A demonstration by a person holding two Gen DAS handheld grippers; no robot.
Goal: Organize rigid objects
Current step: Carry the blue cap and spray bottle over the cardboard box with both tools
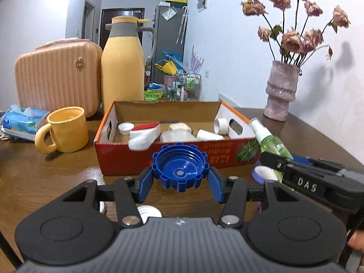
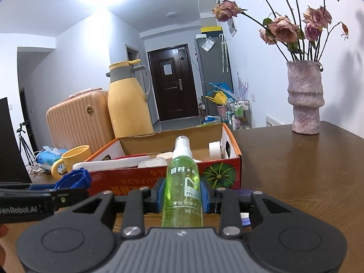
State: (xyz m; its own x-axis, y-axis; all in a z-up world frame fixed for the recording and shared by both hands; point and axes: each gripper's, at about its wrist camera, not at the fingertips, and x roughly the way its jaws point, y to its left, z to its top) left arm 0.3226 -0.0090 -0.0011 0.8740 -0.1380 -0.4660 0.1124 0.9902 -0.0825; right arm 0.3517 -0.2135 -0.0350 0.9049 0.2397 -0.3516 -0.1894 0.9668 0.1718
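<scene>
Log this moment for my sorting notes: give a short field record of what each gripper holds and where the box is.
left gripper: shut on blue cap
right gripper: shut on green spray bottle
cardboard box: open, on the table, just beyond both grippers
box contents: white caps and white containers
left of box: yellow mug

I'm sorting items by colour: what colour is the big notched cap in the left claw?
Blue: the notched cap shows best in the left wrist view.

White walls (image 2: 261, 68), dark door (image 2: 174, 82), grey fridge (image 1: 169, 43), brown wooden table (image 2: 295, 170).
</scene>
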